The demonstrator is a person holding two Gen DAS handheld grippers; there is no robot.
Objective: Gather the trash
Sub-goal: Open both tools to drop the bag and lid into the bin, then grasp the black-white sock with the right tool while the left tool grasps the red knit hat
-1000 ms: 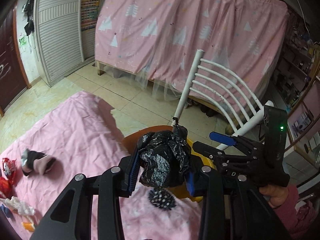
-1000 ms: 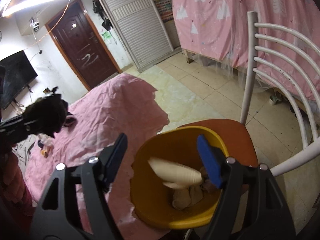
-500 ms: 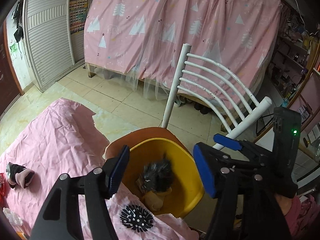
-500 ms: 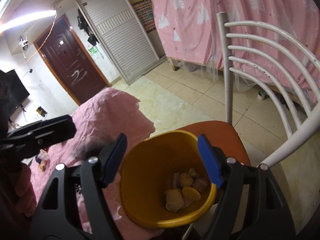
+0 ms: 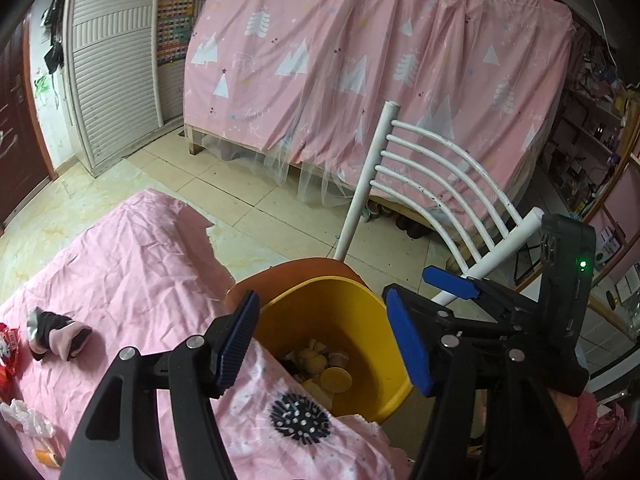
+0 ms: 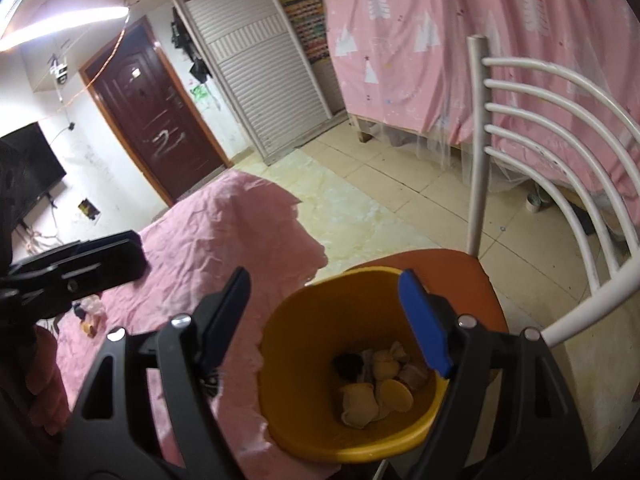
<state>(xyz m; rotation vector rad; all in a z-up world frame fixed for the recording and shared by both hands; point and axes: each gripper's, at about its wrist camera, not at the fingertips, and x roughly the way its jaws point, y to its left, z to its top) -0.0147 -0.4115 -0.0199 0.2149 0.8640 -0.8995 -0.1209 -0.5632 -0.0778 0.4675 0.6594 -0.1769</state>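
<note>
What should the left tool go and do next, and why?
Probably swing back over the pink cloth toward the dark and pink crumpled scrap. The left tool is open and empty above the yellow bin, which already holds trash, while that scrap and other litter lie on the cloth.

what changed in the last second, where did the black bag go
The left gripper let go of the crumpled black bag; its jaws now stand open and empty above the yellow bin. A dark lump now lies among the trash inside. The right gripper, also empty, is opening a little wider. The bin stayed on the chair, and the scraps stayed on the pink cloth.
</note>
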